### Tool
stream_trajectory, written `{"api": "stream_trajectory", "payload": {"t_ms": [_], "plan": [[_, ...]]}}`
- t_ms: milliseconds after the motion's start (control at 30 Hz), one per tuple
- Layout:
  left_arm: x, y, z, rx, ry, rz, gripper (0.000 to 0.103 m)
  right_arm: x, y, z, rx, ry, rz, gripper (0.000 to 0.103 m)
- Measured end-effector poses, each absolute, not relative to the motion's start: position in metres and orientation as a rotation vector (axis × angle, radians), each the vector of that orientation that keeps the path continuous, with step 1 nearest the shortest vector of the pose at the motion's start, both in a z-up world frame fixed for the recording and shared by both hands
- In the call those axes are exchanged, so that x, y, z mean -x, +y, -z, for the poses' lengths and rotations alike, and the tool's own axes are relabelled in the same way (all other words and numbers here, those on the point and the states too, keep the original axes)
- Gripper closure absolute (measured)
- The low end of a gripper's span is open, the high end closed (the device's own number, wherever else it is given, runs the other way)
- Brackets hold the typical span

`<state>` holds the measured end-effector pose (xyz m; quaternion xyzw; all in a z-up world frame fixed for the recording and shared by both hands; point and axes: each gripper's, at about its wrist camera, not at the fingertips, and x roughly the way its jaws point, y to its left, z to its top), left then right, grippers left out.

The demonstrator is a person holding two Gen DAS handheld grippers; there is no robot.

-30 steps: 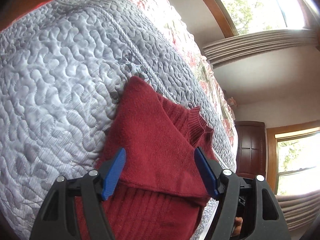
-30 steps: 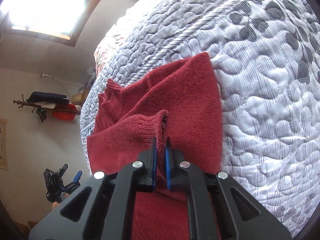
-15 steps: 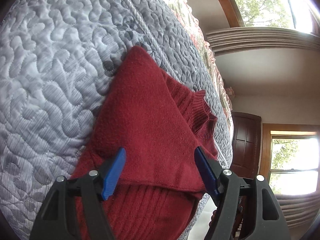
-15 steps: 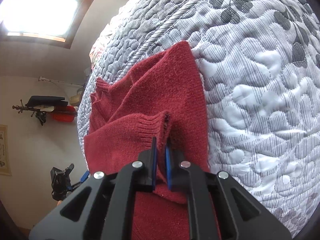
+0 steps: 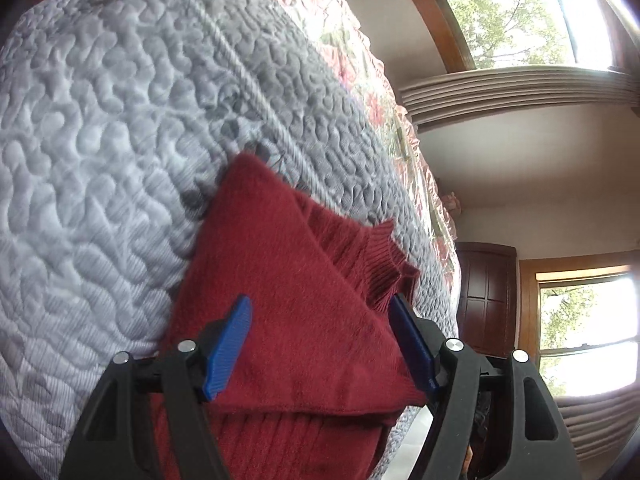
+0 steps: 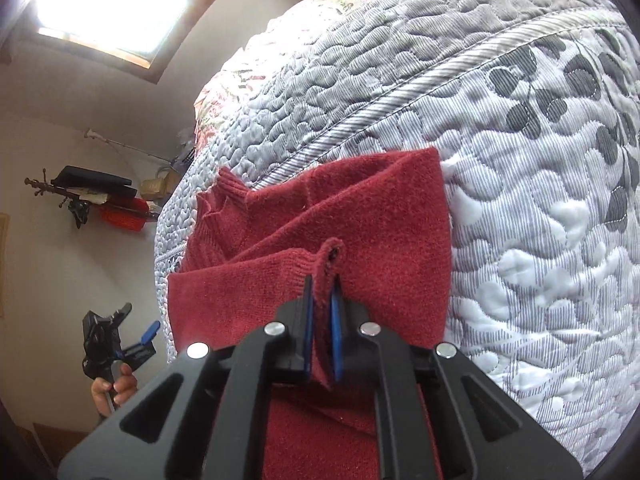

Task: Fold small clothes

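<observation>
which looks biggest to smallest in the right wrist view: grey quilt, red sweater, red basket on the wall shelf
1. grey quilt
2. red sweater
3. red basket, though it sits far from the camera, so its true size is unsure.

Both wrist views look close along their jaws (from opposite sides) at the red sweater on the quilt.

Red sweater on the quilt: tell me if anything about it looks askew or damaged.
No damage shows. The red sweater lies partly folded on the grey quilt, its ribbed collar bunched to one side. The right gripper pinches a ribbed cuff; the left gripper stands open over it.
</observation>
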<state>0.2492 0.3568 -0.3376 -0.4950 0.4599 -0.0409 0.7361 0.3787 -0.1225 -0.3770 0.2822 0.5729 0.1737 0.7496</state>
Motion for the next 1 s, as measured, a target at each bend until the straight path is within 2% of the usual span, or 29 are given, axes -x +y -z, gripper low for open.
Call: {"api": "stream_trajectory", "payload": {"t_ms": [133,267,300,367,500,600,767,833,867,933,1000], "plan": [[-0.290,0.366,0.346,1.090,1.006,0.087,0.032,-0.380,-0.125,0.397,-0.607,1.295,-0.346,0.097],[-0.310,0.367,0.374,1.036,1.100,0.023,0.032,-0.379,-0.134,0.412,-0.656,1.316,-0.312,0.094],[-0.310,0.367,0.380,1.031,1.122,0.014,0.032,-0.378,-0.134,0.410,-0.654,1.310,-0.313,0.091],[-0.306,0.368,0.378,1.009,1.123,0.020,0.032,-0.375,-0.135,0.401,-0.638,1.299,-0.312,0.089],[-0.283,0.367,0.335,0.932,1.013,0.048,0.032,-0.369,-0.138,0.376,-0.639,1.250,-0.334,0.089],[-0.272,0.355,0.319,0.921,1.003,0.131,0.032,-0.366,-0.127,0.368,-0.663,1.251,-0.404,0.089],[-0.275,0.340,0.353,0.873,1.116,0.094,0.032,-0.361,-0.104,0.398,-0.625,1.346,-0.402,0.089],[-0.275,0.341,0.370,0.874,1.152,0.063,0.032,-0.356,-0.111,0.411,-0.624,1.359,-0.360,0.096],[-0.274,0.341,0.374,0.874,1.160,0.059,0.032,-0.354,-0.116,0.417,-0.633,1.363,-0.347,0.103],[-0.268,0.343,0.371,0.868,1.150,0.056,0.032,-0.349,-0.123,0.419,-0.658,1.362,-0.339,0.103],[-0.256,0.344,0.356,0.861,1.117,0.066,0.032,-0.345,-0.125,0.409,-0.660,1.344,-0.341,0.095]]}}
